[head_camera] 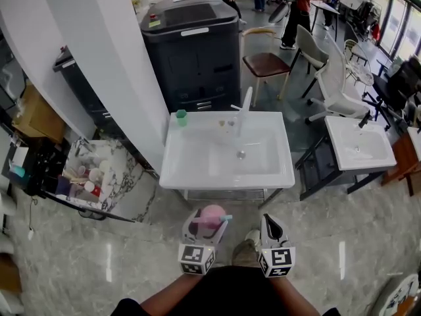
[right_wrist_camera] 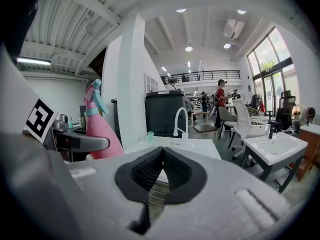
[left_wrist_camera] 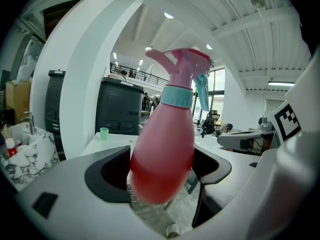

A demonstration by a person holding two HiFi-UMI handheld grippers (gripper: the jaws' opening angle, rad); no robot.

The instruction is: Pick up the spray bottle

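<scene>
Fingers (left_wrist_camera: 107,171) on our left gripper (left_wrist_camera: 162,176) are pinching the pink spray bottle (left_wrist_camera: 165,144) around its fat lower belly. One pad sits on each side, and the teal collar and trigger head stick up well above them. Our right gripper (right_wrist_camera: 161,156) has its fingers pressed together with nothing between them, just beside the left one.

From the head view, the bottle hangs over the floor with no surface under it, so we'd say the pick-up itself looks basically done. The white sink (head_camera: 227,176) is out ahead of the fingers, with the tap (head_camera: 245,107) and a little green cup (head_camera: 181,117) beyond that.

The job now is simply to hold it well. That belly is round and tapers, so it looks like something that could squirt out of a pinch. We'd keep the squeeze steady and not ease off. The bottle leans a bit toward the right gripper's side, so we'd level the wrist to get it upright. We'd also keep the trigger clear of the right gripper, since the nozzle points that way.

Pose-wise, both forearms come in from the bottom of the head view, tucked close to the body. The two grippers are side by side but apart, both aimed forward at the sink.
</scene>
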